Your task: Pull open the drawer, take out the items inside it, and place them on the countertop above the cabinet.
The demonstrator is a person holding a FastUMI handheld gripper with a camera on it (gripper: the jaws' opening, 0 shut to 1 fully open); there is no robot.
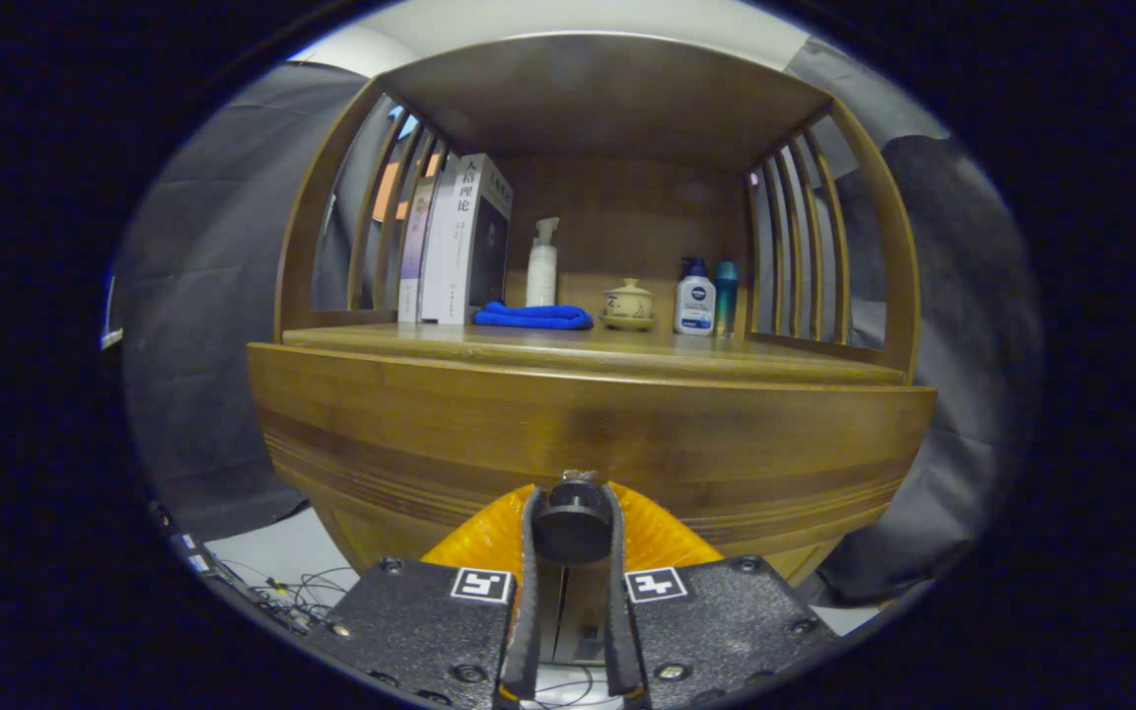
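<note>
Drawer knob [572, 532] is being clamped between both fingers of the gripper [572, 537] — low on the drawer front [588, 434]. Far above, countertop [568, 347] is being occupied by books [455, 242], blue cloth [533, 316], bottles.

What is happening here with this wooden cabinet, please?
A person's handheld gripper is closed on the round dark drawer knob of the brown wooden cabinet's drawer front; both fingers press its sides. The drawer looks shut or barely opened, so nothing is out yet. On the countertop above stand upright books, a folded blue cloth, a white pump bottle, a small lidded ceramic pot, a white-and-blue lotion bottle and a teal bottle.
</note>
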